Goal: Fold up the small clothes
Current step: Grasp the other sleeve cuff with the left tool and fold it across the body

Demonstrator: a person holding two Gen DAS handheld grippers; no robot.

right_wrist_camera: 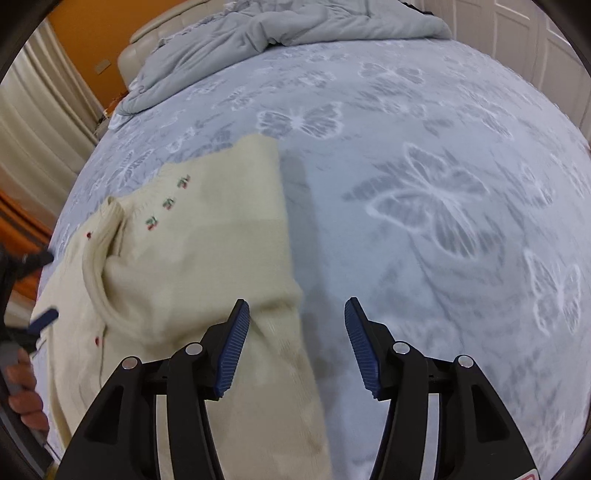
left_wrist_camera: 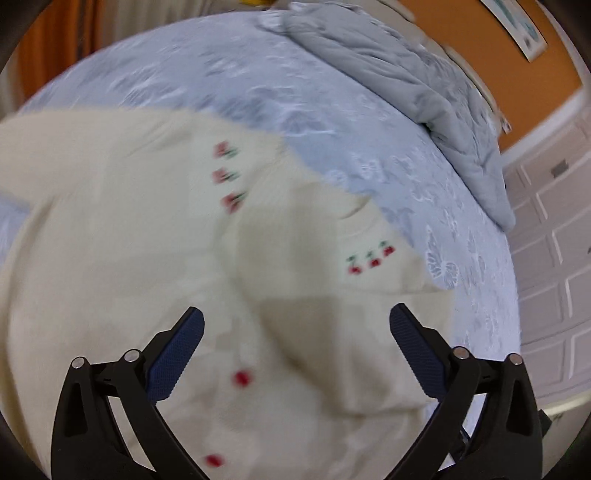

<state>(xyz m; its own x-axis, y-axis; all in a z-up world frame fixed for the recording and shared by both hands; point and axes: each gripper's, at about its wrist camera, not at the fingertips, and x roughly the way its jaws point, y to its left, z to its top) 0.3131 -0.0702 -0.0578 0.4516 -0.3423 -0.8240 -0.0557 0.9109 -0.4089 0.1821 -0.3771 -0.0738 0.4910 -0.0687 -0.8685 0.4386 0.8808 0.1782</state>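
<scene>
While both pairs of fingers are spread with nothing between them, no grip on the cloth exists. The left gripper [left_wrist_camera: 295,328] hangs over the middle of the cream sweater [left_wrist_camera: 129,258], its blue ribbed pads [left_wrist_camera: 173,362] wide apart. The right gripper [right_wrist_camera: 297,317] hangs over the sweater's right edge, one pad [right_wrist_camera: 232,354] above the knit, the other above bare bedspread [right_wrist_camera: 424,184].

Risks, judged from this pose: if only the top layer is pinched, the folded sleeve [left_wrist_camera: 351,251] could be dragged loose; the knit looks soft and thick, so a bunched pinch is likely to leave a lumpy fold. A pad closing low could catch the bedspread along with the sweater. The left view is blurred, so edges there cannot be placed exactly.

Materials: the sweater is a ribbed-collar [right_wrist_camera: 96,273] knit, matte, with small red cherry motifs [right_wrist_camera: 168,203] and red buttons [left_wrist_camera: 241,378]. It lies flat on the bed, partly folded. The bedspread is pale blue with a woven butterfly pattern, faintly glossy. A grey quilt [right_wrist_camera: 258,33] is crumpled well apart at the head of the bed.
</scene>
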